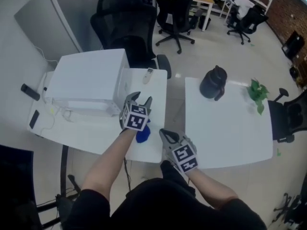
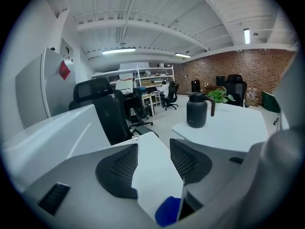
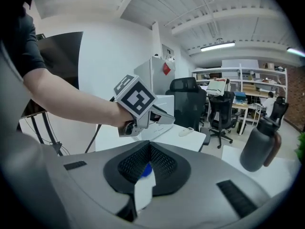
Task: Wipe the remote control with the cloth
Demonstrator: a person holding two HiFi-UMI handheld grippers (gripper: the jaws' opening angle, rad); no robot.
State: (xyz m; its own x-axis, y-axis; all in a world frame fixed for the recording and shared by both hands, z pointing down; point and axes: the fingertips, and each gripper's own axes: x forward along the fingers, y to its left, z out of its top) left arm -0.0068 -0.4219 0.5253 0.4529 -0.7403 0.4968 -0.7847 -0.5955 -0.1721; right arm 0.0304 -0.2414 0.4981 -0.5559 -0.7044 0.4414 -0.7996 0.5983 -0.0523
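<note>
A small white remote control [image 1: 149, 74] lies at the far edge of the left white table [image 1: 96, 135]; it also shows as the remote [image 3: 186, 132] in the right gripper view. A crumpled blue cloth [image 1: 143, 135] lies near that table's front right corner. My left gripper [image 1: 142, 98] hovers over the table just beyond the cloth, open, with nothing between its fingers. In its own view the cloth [image 2: 167, 211] shows low between the jaws, and the remote [image 2: 135, 138] lies far ahead. My right gripper [image 1: 163, 133] is shut, empty, right of the cloth by the table edge.
A big white box [image 1: 88, 80] fills the left table's far left. A black jug [image 1: 213, 83] and a green plant [image 1: 257, 94] stand on the right table [image 1: 230, 133], across a narrow gap. Black office chairs [image 1: 127, 25] stand behind the tables.
</note>
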